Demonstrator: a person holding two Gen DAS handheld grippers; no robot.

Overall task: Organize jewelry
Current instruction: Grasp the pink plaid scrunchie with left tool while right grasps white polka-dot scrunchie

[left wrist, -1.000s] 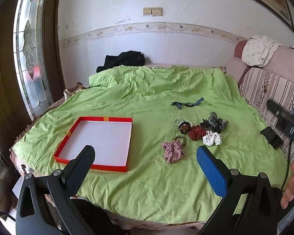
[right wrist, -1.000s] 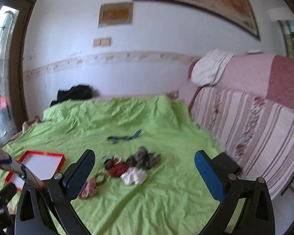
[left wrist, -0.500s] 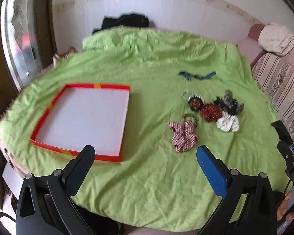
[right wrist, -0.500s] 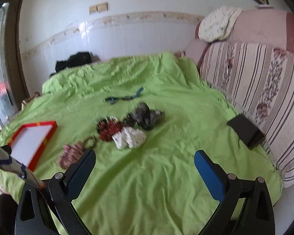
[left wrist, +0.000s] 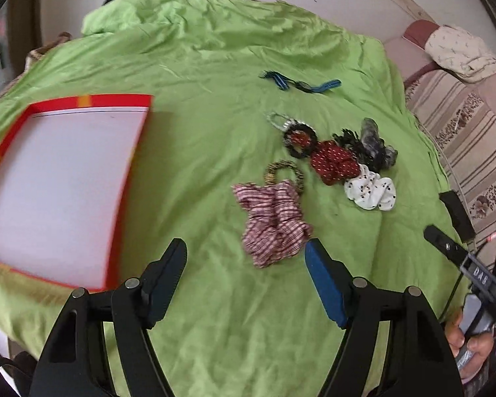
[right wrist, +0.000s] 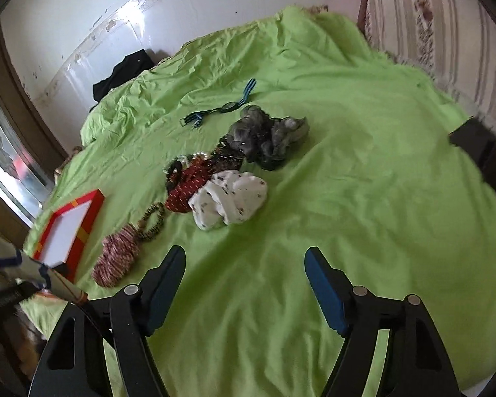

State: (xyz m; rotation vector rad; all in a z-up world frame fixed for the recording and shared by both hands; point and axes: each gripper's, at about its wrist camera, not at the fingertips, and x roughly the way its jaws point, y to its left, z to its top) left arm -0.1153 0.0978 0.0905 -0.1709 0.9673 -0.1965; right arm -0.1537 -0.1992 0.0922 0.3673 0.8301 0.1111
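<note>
While both tongs' jaws have just been closing, the plaid scrunchie (left wrist: 274,220) lies untouched.

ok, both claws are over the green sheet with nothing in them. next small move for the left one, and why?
Probably ease the left claw forward and down onto the plaid scrunchie. It lies just ahead of the jaws, which have just been closing yet hold nothing, and it is the item nearest the red tray, which holds nothing yet.

Creased matt green cloth cover (left wrist: 215,66); fabric scrunchies (left wrist: 274,221); smooth white-lined red box (left wrist: 59,178).
</note>
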